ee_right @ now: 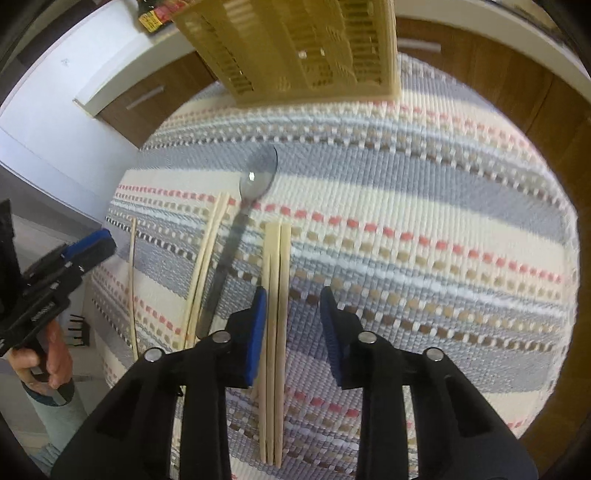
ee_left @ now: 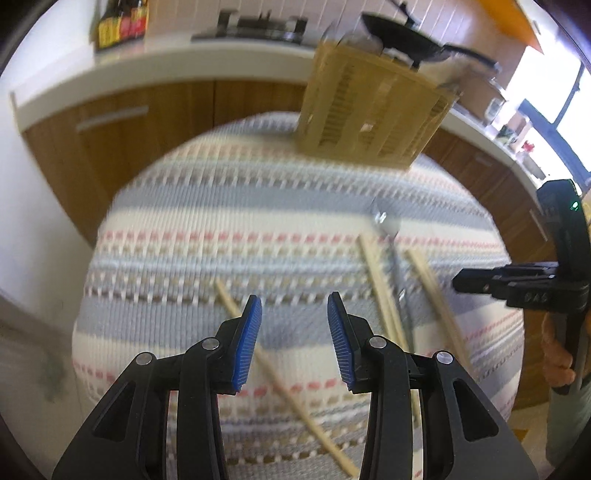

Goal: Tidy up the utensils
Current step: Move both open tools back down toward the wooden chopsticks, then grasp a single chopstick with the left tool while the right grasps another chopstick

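In the right wrist view, my right gripper [ee_right: 293, 295] points down over a pair of wooden chopsticks [ee_right: 275, 258] on the striped mat [ee_right: 424, 206]. The pair lies between its blue pads, close to the left one, and the pads do not press on it. A metal spoon [ee_right: 255, 177] and a second chopstick pair [ee_right: 207, 258] lie to the left, with a single chopstick [ee_right: 133, 277] beyond. My left gripper [ee_left: 294, 299] is open above a single chopstick [ee_left: 280, 376]. A slatted bamboo utensil holder [ee_left: 373, 107] stands at the mat's far edge.
A white counter [ee_left: 155, 66] with wooden cabinets [ee_left: 122, 147] runs behind the table. It carries a stove [ee_left: 258, 27], a black pan [ee_left: 402, 33] and sauce bottles [ee_left: 122, 26]. A person's hand [ee_right: 51, 354] holds the left gripper's handle.
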A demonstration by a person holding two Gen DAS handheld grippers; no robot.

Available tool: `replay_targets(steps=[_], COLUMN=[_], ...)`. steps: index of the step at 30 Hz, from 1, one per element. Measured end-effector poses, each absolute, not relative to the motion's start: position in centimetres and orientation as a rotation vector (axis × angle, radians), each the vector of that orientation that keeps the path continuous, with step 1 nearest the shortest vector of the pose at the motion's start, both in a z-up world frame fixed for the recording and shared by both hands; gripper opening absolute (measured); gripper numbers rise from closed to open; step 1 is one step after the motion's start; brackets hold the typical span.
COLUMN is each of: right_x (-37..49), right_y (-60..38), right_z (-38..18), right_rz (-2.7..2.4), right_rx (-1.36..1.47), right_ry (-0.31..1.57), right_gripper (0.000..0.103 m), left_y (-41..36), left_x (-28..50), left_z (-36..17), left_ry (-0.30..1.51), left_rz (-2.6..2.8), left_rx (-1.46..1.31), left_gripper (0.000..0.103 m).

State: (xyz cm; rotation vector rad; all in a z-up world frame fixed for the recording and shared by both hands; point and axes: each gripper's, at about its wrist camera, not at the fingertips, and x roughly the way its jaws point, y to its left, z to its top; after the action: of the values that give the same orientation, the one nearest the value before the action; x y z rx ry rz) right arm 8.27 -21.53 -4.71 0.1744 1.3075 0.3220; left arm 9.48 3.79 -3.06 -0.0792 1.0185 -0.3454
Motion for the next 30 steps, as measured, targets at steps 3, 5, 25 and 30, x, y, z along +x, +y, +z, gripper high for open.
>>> replay_targets(steps=[3,5,25,30], right_x=[8.3,8.1,5.4,4.6], right_y=[-21.6,-21.5,-16.5,-15.5], right_z=[-5.8,-5.8,-6.5,-6.7], right_rz=[0.329,0.331,0.275,0.266], right_rx=[0.201,0.185,-0.101,-0.155], right_ry=[1.336,1.329,1.256,1.292], right_gripper=[0.022,0.020,0.018,0.018], left_y=[4.1,4.3,4.9,4.3], left_x=[9.3,9.4,9.9,10.2], left_z=[-4.1,-4.5,-6.1,-6.1], left_ry=[1.040,1.047,1.084,1.111], left_rz=[-0.311,-0.298,-0.234,-0.239], left_rx=[-0.067,-0.069,-0.074,-0.032], left_gripper=[0.036,0.036,0.036,0.038])
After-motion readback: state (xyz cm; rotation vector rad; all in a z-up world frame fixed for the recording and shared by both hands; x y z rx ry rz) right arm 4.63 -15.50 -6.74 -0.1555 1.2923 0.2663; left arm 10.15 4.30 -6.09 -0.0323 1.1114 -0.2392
